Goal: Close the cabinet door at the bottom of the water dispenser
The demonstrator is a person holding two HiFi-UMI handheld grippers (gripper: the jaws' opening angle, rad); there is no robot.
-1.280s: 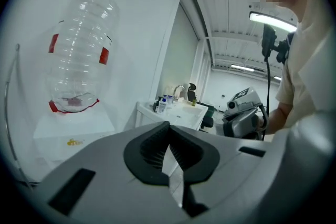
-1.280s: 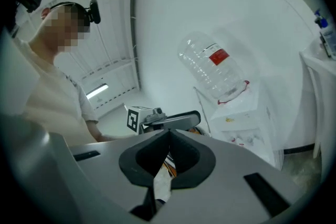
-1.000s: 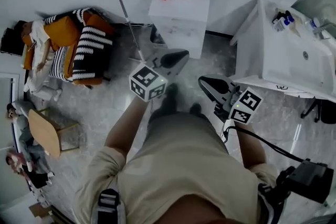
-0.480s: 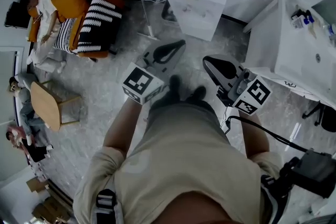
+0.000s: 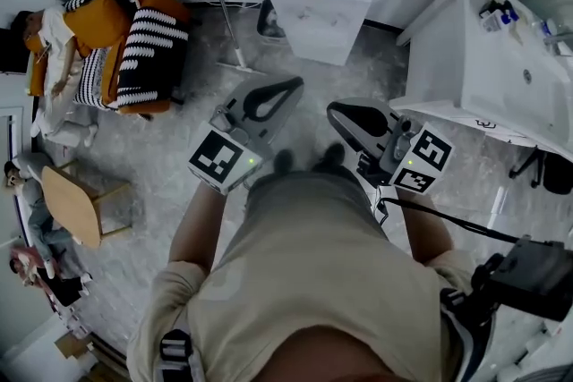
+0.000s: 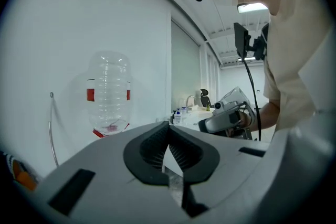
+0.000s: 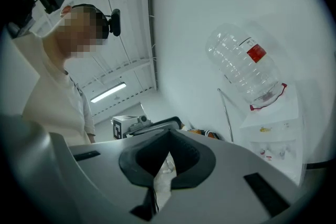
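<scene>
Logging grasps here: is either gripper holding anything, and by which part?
Nothing is held: left gripper and right gripper are both shut and empty.

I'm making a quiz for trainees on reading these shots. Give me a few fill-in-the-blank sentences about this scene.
1. The bottle on the water dispenser has a ____ label.
2. Both the left gripper and the right gripper have their jaws ____, holding nothing.
3. In the head view, the striped armchair lies ____ of the dispenser.
Missing words: red; shut; left.
</scene>
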